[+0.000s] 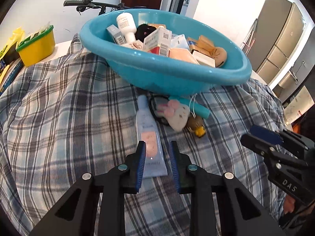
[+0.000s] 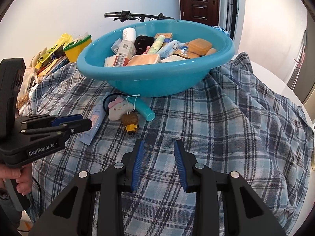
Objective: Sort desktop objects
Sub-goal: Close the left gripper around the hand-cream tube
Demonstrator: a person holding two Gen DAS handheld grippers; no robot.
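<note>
Bench under a plaid cloth [image 2: 226, 118]. Teal basin [image 1: 177, 74] at the back, heaped with boxes, a white bottle [image 1: 126, 24], a black plush and an orange case [image 2: 199, 46].

In front of the basin, close together: a pale blue tube [image 1: 147, 135], a plush toy [image 2: 117, 108], a small figurine [image 2: 131, 123], and a teal cylinder [image 2: 144, 110].

Yellow bin [image 1: 37, 45] at the far left edge.

Left claw [image 1: 157, 165]: closed down, its pads either side of the tube's near end; contact unclear.

Right claw [image 2: 158, 165]: slightly parted, empty, over bare cloth.
</note>
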